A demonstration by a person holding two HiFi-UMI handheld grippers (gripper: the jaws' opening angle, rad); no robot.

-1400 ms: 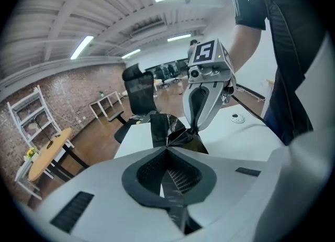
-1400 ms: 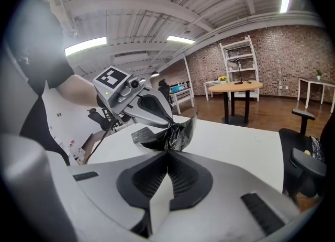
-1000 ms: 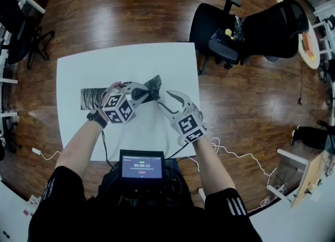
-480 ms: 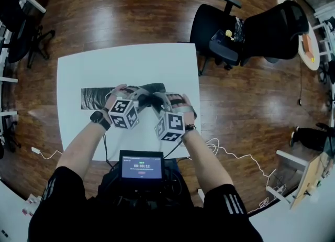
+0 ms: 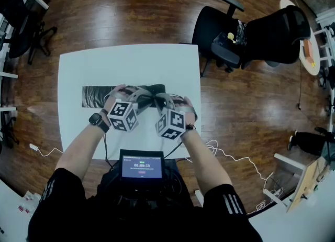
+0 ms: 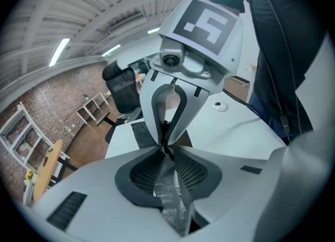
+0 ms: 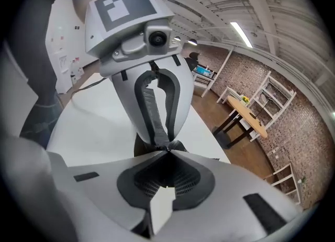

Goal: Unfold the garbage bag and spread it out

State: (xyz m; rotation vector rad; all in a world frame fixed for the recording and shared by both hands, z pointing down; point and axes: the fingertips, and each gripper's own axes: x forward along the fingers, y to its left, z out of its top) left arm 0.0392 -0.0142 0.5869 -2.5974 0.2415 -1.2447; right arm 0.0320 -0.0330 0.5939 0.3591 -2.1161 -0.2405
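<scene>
With the first fold about to be opened, the left gripper (image 6: 166, 154), jaws just eased slightly, pinches film at the right end of the folded garbage bag (image 5: 97, 96) on the table (image 5: 131, 60), while the right gripper (image 7: 167, 152) has just clamped, apparently onto the same film, so the next move is pulling apart.

Garbage bag (image 5: 97, 96) was blk w/ grey sheen; counter (image 5: 131, 60) white; left hand-held gripper (image 6: 166, 151) & right hand-held gripper (image 7: 168, 149) white, blk/white square markers.

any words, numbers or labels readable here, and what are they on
"00:00:13", as best it reads: timer on the small screen at the person's chest.
Other lines on that screen: too small to read.
Marker cubes: black-and-white square patterns, no words.
Garbage bag: no print visible.
</scene>
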